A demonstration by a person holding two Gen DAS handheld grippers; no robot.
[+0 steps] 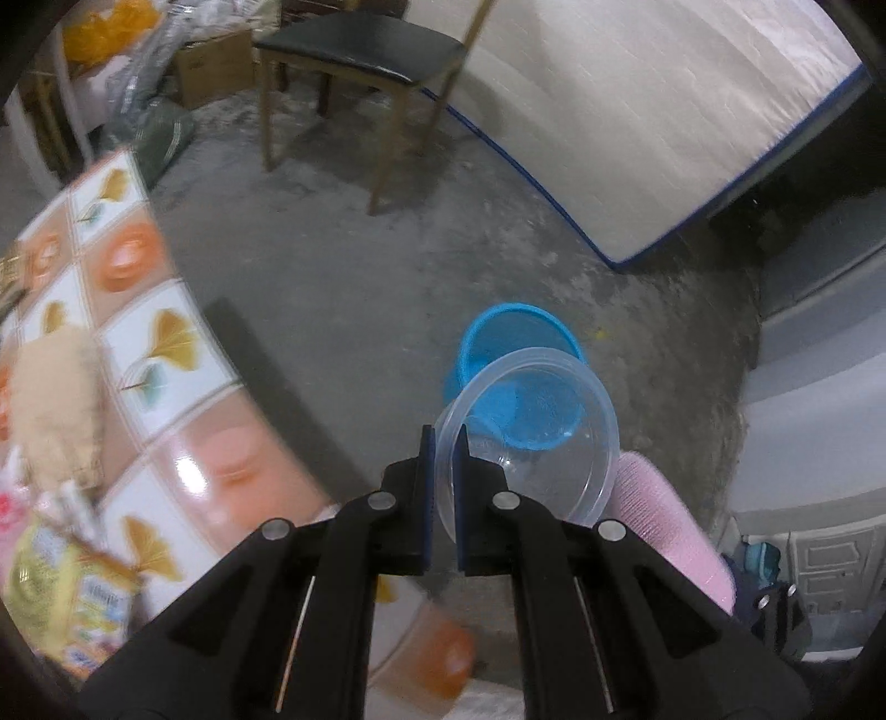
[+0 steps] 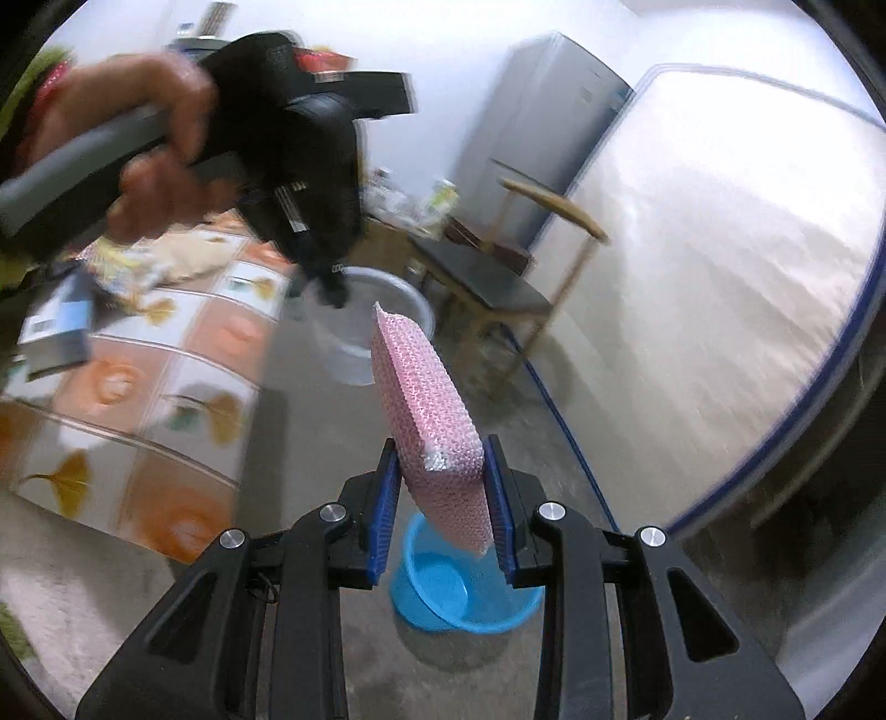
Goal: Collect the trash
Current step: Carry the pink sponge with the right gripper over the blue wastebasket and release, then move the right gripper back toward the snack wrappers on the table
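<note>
My left gripper (image 1: 444, 443) is shut on the rim of a clear plastic bowl (image 1: 531, 437), held over the floor past the table's edge. Below it on the concrete stands a blue basin (image 1: 518, 332), also seen under the right gripper as the blue basin (image 2: 443, 592). My right gripper (image 2: 443, 476) is shut on a pink textured sponge pad (image 2: 426, 410), which stands up between the blue pads. The pink pad (image 1: 664, 531) shows at the lower right of the left wrist view. In the right wrist view a hand (image 2: 127, 160) carries the left gripper with the clear bowl (image 2: 365, 327) hanging under it.
A table with an orange-and-leaf patterned cloth (image 1: 138, 343) lies to the left, with snack packets (image 1: 61, 598) and a box (image 2: 61, 327) on it. A dark-seated wooden chair (image 1: 360, 50), a leaning mattress (image 1: 653, 122), a grey fridge (image 2: 542, 127) and cardboard boxes (image 1: 216, 61) stand around the concrete floor.
</note>
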